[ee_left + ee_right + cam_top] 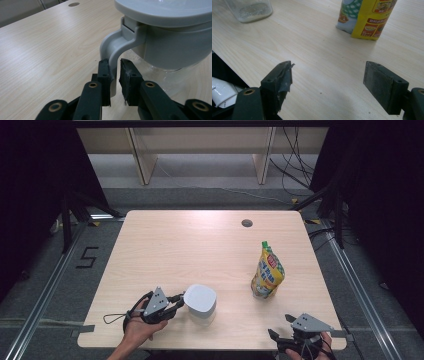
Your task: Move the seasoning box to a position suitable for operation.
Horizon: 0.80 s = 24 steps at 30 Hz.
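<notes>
A clear jug with a grey lid [201, 302] stands near the table's front edge, its grey handle [117, 42] turned to the left. My left gripper [179, 301] reaches in from the left with the handle between its jaws [114, 75]. One pad lies against the handle and a thin gap shows on the other side. A yellow stand-up pouch [267, 272] is upright to the right of the jug. My right gripper [281, 326] rests at the front right corner, open and empty [328, 82], facing the pouch [369, 17] and the jug's clear base [249, 10].
The light wooden table [165, 250] has a cable hole [246, 223] at its far right. Black curtains flank it, and wooden shelf legs [142, 160] and cables [295, 170] lie beyond. The front table edge runs just below my right gripper.
</notes>
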Motion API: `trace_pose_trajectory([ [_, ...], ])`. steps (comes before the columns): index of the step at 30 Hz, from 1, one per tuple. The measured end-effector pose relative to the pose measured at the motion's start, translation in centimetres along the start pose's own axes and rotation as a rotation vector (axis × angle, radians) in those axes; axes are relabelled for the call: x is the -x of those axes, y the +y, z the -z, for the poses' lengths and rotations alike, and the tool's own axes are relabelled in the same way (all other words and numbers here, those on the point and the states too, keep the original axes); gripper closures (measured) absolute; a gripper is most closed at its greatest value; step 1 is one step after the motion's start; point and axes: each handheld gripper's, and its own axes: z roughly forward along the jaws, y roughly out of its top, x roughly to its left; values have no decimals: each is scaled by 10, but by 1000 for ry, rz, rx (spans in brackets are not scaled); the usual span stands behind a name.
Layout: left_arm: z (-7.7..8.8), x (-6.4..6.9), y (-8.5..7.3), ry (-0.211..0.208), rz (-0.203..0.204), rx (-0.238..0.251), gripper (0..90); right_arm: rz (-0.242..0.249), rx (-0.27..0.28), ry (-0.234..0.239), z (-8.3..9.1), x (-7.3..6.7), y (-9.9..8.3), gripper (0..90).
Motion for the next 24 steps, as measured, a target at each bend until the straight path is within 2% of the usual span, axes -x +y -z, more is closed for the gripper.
trace_pose_trajectory([
  [1,0,0,0,-3,6,-3,816,15,8,-5,0,1,0,242],
  [2,0,0,-1,-5,26,5,820,5,-2,-4,1,0,0,242],
  [3,1,0,-1,1,30,11,823,15,9,-2,0,0,0,241],
  [4,2,1,-1,4,30,3,825,-3,-6,2,1,-2,0,242],
  [6,4,2,-2,-2,63,3,828,3,-7,4,1,-2,0,242],
  [10,14,6,-5,-12,76,-8,831,6,-11,2,1,-2,0,242],
  [13,22,9,-7,-41,73,-20,830,8,-9,-4,1,-1,0,242],
  [14,23,9,-7,-72,77,-21,815,12,-13,4,1,-1,0,242],
  [15,23,8,-6,-68,76,-22,698,16,-10,4,1,-1,0,242],
  [16,22,7,-6,-66,94,-15,698,16,-10,4,1,-1,0,242],
  [17,19,4,-7,-58,96,-21,636,17,-10,-1,0,-2,0,242],
  [18,19,4,-7,-58,96,-21,608,17,-10,-1,0,-2,0,242],
  [19,17,0,-7,-69,62,-11,608,12,-14,1,0,-2,0,242],
  [20,15,-1,-7,-77,67,-6,595,-4,-20,9,0,-4,0,242],
  [21,13,-3,-6,-100,61,-10,579,27,-8,10,-1,-2,0,242],
  [22,11,-2,-6,-99,55,0,569,20,-12,13,-1,-2,0,242],
  [24,6,-3,-5,-126,1,20,574,5,-20,8,-1,-4,0,242],
])
